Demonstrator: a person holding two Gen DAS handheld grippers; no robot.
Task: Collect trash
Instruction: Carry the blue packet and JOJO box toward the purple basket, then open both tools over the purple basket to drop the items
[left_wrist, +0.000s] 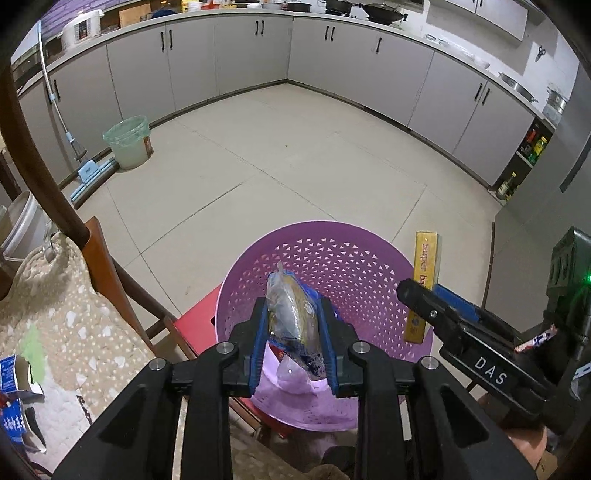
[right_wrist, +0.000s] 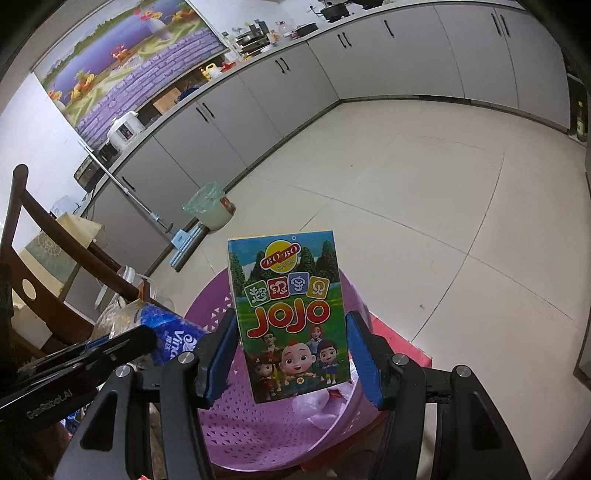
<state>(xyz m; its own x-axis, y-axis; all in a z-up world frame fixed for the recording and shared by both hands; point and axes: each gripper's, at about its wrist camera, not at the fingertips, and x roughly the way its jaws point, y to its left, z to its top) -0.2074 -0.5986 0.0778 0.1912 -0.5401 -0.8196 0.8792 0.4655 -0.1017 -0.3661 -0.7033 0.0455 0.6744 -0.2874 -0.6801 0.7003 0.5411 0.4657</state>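
Even indoor light, soft shadows, strong fisheye bending, dark corners, slightly soft detail perhaps

a home kitchen: grey cabinets (left_wrist: 251, 55) under a worktop, wok (left_wrist: 384, 13), rice cooker (right_wrist: 125, 131), mop (left_wrist: 88, 173).

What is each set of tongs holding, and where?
Left tongs: crumpled plastic wrapper, gripped across its middle. Right tongs: JOJO box, by its lower side edges.

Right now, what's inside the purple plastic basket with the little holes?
In the purple plastic basket, only crumpled clear and pale wrappers show at the bottom. The JOJO box and the left gripper's plastic bag, both held above it, cover the rest.
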